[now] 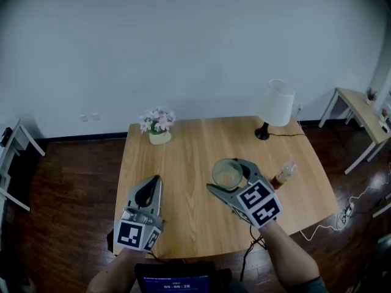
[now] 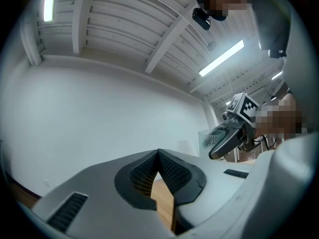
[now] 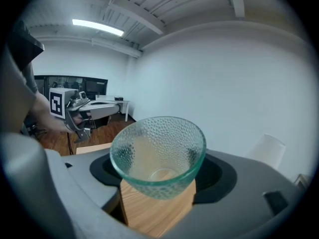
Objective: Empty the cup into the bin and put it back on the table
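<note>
The cup (image 3: 158, 151), a dimpled clear glass tumbler, sits upright between the jaws of the right gripper (image 1: 223, 174), which stand wide and clasp it on both sides. It is over the right half of the wooden table (image 1: 183, 157); whether its base rests on the wood or hangs just above it cannot be told. The textured glass blurs its inside. The left gripper (image 2: 158, 153) has its jaws drawn together on nothing and is held over the table's near left part. A bottle (image 1: 285, 173) lies just beside the right gripper, its lower end hidden behind it. A lamp (image 1: 276, 105) and a flower pot (image 1: 158, 127) stand along the far edge, well apart.
</note>
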The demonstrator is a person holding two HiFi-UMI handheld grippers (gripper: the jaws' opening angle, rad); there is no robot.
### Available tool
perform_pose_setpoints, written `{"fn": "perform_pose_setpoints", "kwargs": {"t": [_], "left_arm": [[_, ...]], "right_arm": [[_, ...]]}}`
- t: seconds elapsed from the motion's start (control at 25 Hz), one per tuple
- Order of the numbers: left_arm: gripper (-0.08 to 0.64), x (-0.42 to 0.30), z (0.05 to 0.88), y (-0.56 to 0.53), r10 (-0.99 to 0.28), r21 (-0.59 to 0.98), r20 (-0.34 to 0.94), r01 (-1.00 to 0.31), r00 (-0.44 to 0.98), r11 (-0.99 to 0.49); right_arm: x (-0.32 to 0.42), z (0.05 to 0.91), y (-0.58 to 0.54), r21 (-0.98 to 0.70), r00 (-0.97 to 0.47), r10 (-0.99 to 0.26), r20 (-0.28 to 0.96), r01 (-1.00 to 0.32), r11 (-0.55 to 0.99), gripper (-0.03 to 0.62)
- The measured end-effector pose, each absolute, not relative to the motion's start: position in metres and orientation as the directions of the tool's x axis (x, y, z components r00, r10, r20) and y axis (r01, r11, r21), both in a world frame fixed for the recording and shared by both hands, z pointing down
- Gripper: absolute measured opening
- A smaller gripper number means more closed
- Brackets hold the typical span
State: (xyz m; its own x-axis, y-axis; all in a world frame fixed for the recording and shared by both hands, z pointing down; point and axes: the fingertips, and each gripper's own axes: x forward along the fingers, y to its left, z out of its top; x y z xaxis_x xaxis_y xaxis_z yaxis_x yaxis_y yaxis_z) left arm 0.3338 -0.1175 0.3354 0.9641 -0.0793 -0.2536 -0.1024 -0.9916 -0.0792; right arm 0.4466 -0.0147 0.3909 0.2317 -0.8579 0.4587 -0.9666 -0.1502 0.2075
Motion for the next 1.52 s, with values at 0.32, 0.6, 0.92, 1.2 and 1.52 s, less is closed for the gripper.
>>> {"fn": "perform_pose_setpoints", "kwargs": {"t": [0.32,0.6,0.92,1.2,1.52], "left_arm": [[-0.009,0.36,0.367,-0.133,-0.011,-0.036,-0.165,-0.017,0.986,-0.999],[-0.009,0.396,0.427,-0.14,-0.021,0.052,-0.059,-0.018,0.998,-0.998],[-0.009,0.432,0.469,-0.111,-0.052,0.05,0.03,-0.053,0.998,-0.997],[-0.009,0.459,0.505,-0.096,-0.08,0.062,0.1,-0.086,0.992,-0.994],[-0.009,0.47,0.542,-0.091,-0.107,0.074,0.172,-0.121,0.979,-0.99]], "right_arm": [[0.465,0.437,-0.02,0.139,0.27,-0.841,0.47,-0.963,-0.231,0.394],[0.496,0.483,0.0,0.057,0.328,-0.806,0.493,-0.936,-0.347,0.394],[0.524,0.541,0.026,0.025,0.31,-0.795,0.521,-0.937,-0.348,0.394],[0.527,0.601,0.026,-0.014,0.261,-0.797,0.545,-0.948,-0.319,0.394],[0.527,0.634,0.025,-0.048,0.224,-0.811,0.541,-0.954,-0.296,0.394]]}}
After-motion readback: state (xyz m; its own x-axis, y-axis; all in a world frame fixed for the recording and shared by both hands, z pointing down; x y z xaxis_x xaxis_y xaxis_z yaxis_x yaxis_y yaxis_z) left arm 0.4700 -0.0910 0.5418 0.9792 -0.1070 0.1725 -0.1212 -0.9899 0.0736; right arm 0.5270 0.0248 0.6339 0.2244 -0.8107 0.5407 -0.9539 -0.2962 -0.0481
